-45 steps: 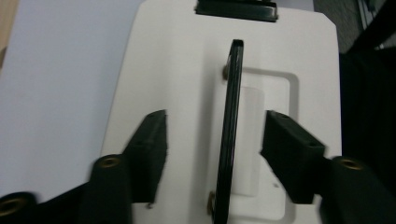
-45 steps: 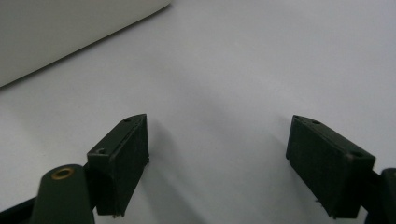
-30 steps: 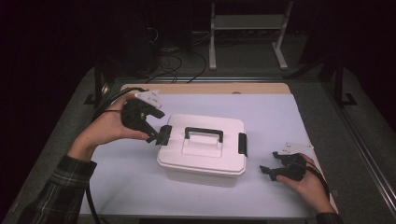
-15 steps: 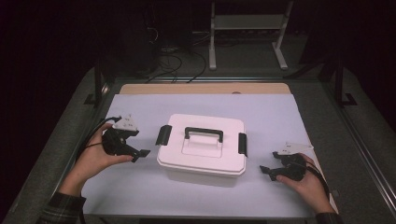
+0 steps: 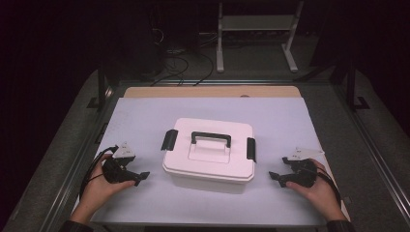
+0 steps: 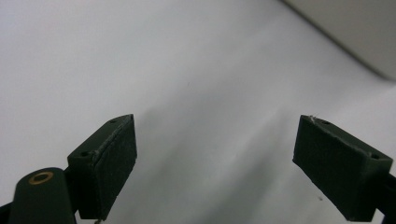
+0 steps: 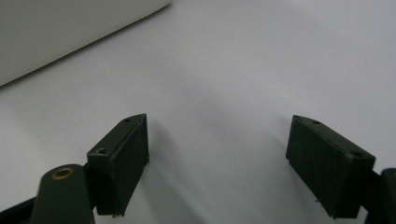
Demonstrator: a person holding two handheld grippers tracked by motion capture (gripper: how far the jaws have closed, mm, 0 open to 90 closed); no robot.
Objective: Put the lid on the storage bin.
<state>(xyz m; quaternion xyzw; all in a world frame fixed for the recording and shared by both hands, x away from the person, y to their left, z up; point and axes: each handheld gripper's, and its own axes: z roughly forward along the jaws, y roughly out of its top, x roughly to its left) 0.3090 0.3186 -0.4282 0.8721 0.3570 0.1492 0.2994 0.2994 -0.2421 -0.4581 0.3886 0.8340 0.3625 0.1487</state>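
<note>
Two grippers down on the mat, one at each side of the box [image 5: 209,154]. Left gripper [image 5: 140,177] just beside the box's near left corner, jaws wide, nothing between the pads [image 6: 111,163]. Right gripper [image 5: 274,177] off the box's right side, jaws likewise wide and empty, mat [image 5: 290,121] showing between them. Box at the middle of the mat, upright, lid on, both black side latches [image 5: 169,139] apparently down, handle [image 5: 211,138] lying flat on the lid.

Risks noted, as judgement only:
- Latch release from one side alone: likely to slide or turn the box on the smooth mat, no hold on the far side.
- Jaw approach from low and near: pads apt to strike the box wall below a latch and push rather than catch.
- Lift by the handle with latches undone: lid apt to come away, base left behind or dropped.
- Cables trailing by the left hand [image 5: 99,191]: possible snag on a reach toward the box.
</note>
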